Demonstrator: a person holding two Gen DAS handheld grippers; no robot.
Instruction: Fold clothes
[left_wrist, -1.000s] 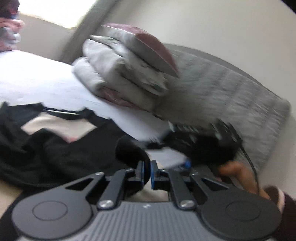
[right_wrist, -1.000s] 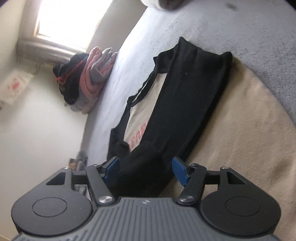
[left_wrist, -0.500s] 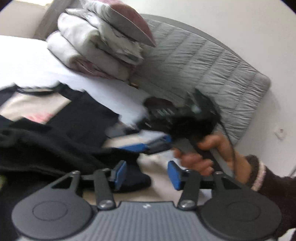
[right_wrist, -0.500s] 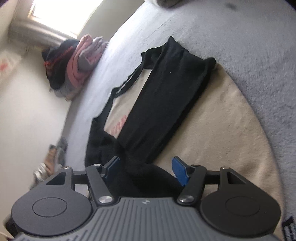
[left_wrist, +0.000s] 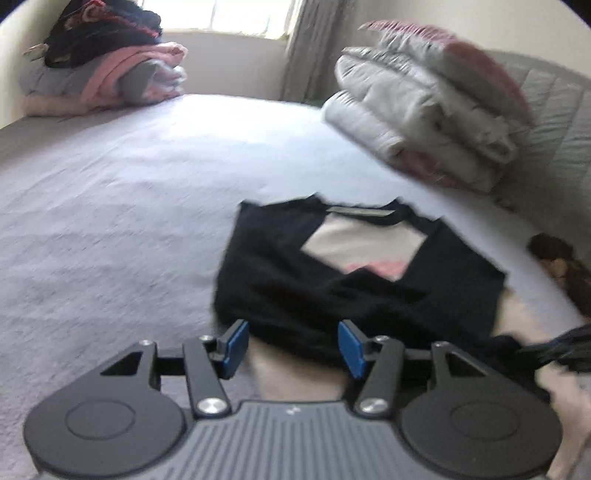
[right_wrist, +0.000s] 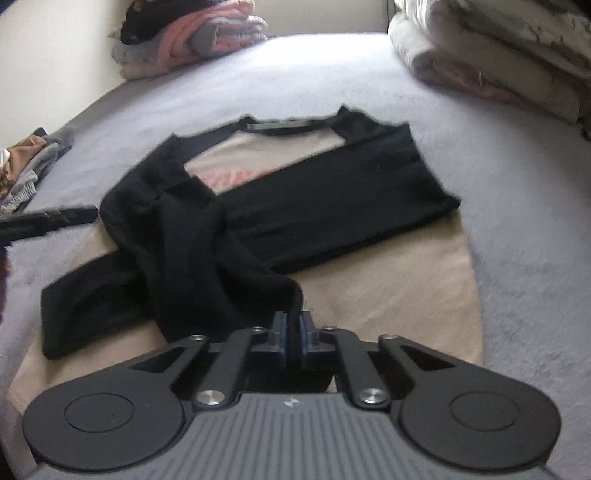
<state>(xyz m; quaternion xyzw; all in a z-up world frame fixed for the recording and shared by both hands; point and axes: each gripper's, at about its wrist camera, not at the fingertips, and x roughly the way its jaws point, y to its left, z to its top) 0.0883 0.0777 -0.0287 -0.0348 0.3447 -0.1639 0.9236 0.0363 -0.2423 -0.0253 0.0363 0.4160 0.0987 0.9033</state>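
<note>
Right wrist view: the right gripper (right_wrist: 291, 328) pinches a black sleeve (right_wrist: 221, 266) of the shirt (right_wrist: 332, 206) on the bed (right_wrist: 517, 184). Left gripper (left_wrist: 291, 345) is wide apart, holding nothing.

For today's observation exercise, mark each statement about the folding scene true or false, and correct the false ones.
1. The right gripper is shut on a black sleeve of the shirt. True.
2. The left gripper is clamped on the shirt. False: its jaws stand open and hold nothing.
3. Both black sleeves are folded in over the shirt's cream front. True.
4. The shirt lies on a wooden table. False: it lies on a pale grey bed cover.
5. A pile of folded clothes sits at the far edge of the bed. True.
</note>
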